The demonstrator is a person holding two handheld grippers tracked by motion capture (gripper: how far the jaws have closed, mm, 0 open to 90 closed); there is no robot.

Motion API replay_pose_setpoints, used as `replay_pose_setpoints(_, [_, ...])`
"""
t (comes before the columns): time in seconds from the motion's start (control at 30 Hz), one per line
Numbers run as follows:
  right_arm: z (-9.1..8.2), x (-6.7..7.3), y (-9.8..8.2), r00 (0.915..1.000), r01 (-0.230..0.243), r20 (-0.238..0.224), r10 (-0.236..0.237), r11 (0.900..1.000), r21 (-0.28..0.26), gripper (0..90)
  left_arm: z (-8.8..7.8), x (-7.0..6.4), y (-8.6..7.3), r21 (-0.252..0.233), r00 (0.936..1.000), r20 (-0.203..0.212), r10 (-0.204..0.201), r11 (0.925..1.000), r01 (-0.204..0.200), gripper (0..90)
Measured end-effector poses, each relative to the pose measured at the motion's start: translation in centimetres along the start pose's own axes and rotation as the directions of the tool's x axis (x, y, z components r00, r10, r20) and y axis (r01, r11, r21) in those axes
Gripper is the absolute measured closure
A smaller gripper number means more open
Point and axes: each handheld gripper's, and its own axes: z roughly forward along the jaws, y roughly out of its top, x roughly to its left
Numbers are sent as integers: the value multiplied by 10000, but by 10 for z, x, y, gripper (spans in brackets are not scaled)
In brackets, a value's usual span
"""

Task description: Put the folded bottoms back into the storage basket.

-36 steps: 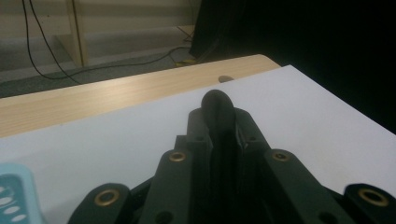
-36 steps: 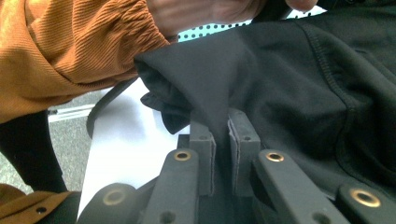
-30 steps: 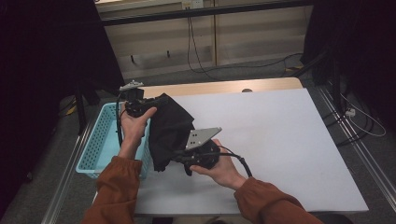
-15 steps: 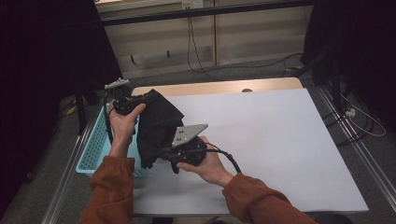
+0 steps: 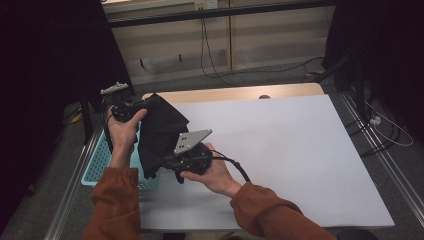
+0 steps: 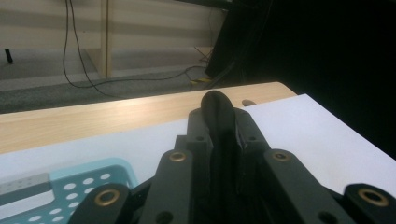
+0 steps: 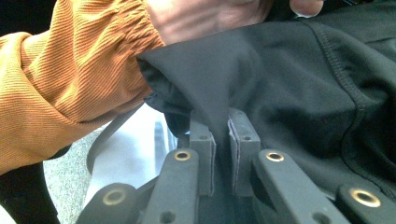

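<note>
High view overhead, facing forward-down over table [image 5: 300, 150]; gripper views close along jaws, sharing tabletop.

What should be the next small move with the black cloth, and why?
Probably carry the cloth a little further left and lower it toward the basket. Both tools, left and right, are shut on it, it hangs off the table, and its lower edge already lies over the basket's rim.

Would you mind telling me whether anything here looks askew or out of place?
Nothing stands out. The black fabric garment hangs crumpled between the left gripper and right gripper, both clamped on it, above the light blue perforated plastic basket at the table's left edge.
</note>
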Motion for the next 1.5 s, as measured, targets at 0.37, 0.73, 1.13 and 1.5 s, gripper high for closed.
replay_pose_setpoints(0.37, [14,1,11,9998,53,-188,-54,10000,-51,833,-16,12,4,-251,9995,-312,-76,9997,68,798])
replay_pose_setpoints(0.73, [27,1,23,9994,173,-289,-178,9997,-168,833,-24,21,3,-127,9960,-879,188,9997,-200,798])
replay_pose_setpoints(1.13, [43,2,32,9988,293,-392,-295,9996,-60,833,-31,34,0,-225,9923,-1239,44,9997,-72,798])
replay_pose_setpoints(1.5, [55,-2,32,9990,159,-416,-157,9999,28,833,-36,46,-3,-250,9897,-1426,-125,9996,90,798])
